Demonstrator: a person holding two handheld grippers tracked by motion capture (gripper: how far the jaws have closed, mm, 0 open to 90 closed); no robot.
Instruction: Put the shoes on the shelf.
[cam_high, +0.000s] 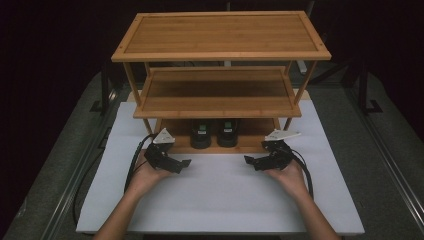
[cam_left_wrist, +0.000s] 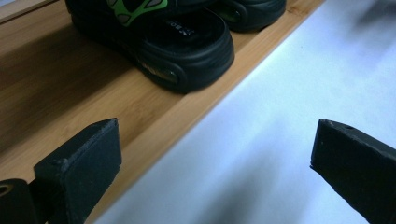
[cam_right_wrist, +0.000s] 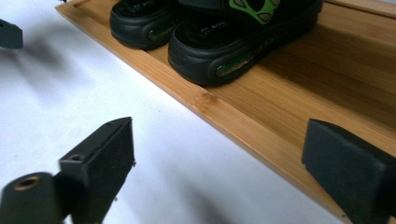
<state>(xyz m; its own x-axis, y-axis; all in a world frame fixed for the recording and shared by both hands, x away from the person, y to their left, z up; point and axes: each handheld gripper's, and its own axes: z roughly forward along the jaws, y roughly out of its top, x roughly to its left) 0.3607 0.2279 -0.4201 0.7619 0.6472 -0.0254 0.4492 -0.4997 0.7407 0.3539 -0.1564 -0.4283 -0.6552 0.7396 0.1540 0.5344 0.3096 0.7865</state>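
- Forearms and hands are seen entering the high view from six o'clock, resting on the white mat (cam_high: 220, 200); the left gripper (cam_high: 186, 163) sits at about seven o'clock of the shoe pair and the right gripper (cam_high: 248, 160) at about five o'clock, tips turned toward each other.
- Both tools are held with jaws spread and nothing between them.
- A pair of black sandals (cam_high: 214, 134) is placed side by side on the bottom board of the three-tier bamboo shoe rack (cam_high: 220, 35); the middle and top boards are bare.
- From the left gripper view, two black pads are seen wide apart over the mat and the board's front edge (cam_left_wrist: 196, 105); the nearer sandal (cam_left_wrist: 187, 51), with its green strap mark, lies at twelve o'clock, apart from the pads.
- From the right gripper view, the pads are likewise parted and empty; the sandal heels (cam_right_wrist: 210, 51) lie at twelve o'clock on the board, and the other gripper's jaw tip (cam_right_wrist: 9, 33) is glimpsed at ten o'clock.
- Risk, as judged: the heels sit close to the board's front lip, so a careless sweep of either jaw could nudge a sandal off onto the mat.
- A low reach could also be caught under the middle shelf, or the trailing cable (cam_high: 132, 165) snagged on a rack leg.
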